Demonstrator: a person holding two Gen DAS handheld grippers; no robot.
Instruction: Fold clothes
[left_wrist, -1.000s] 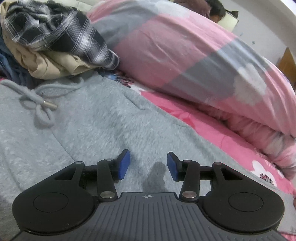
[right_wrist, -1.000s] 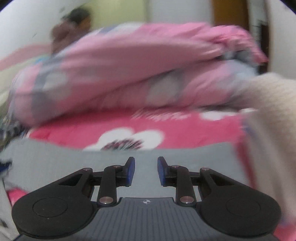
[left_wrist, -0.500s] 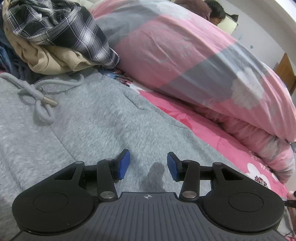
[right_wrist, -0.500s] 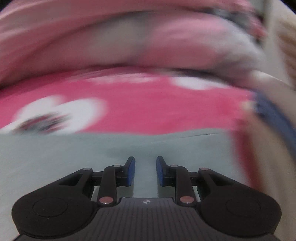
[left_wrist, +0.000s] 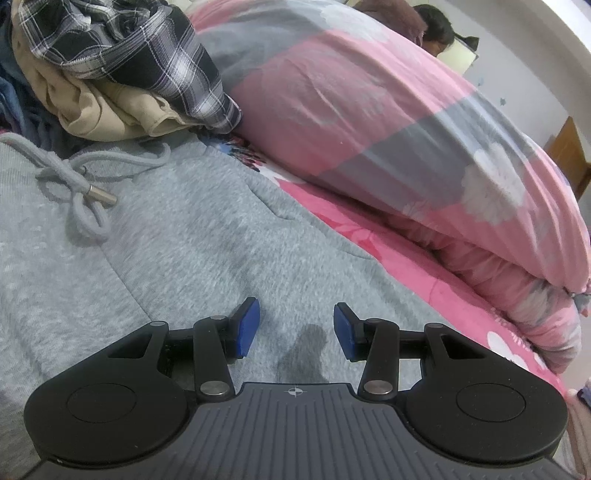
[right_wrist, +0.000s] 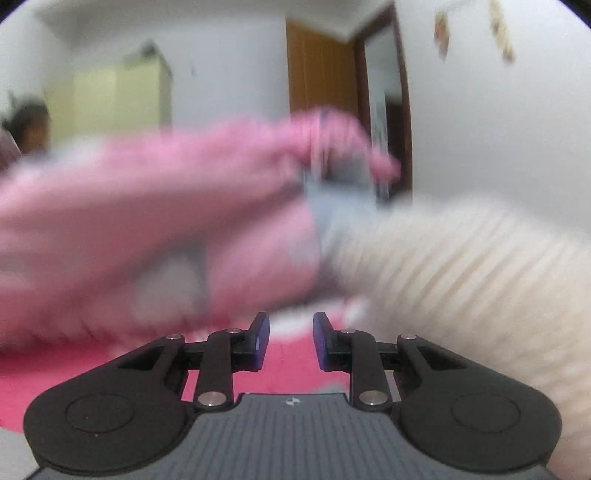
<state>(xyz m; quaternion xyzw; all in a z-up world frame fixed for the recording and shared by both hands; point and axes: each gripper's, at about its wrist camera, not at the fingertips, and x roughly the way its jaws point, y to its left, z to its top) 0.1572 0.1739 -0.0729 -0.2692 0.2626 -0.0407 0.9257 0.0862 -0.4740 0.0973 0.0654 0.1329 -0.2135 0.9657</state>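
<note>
One garment is in hand, little folded. Left wrist view: the grey hoodie lies spread flat across the bed, its drawstring loose, an unfolded clothes pile toward the far left corner beside the quilt. The left hand-held gripper hovers over it, fingers spread, pinching nothing. Right wrist view, badly blurred: the right hand-held gripper stands narrowly parted and empty; a cream knit, perhaps awaiting folding, lies at right.
</note>
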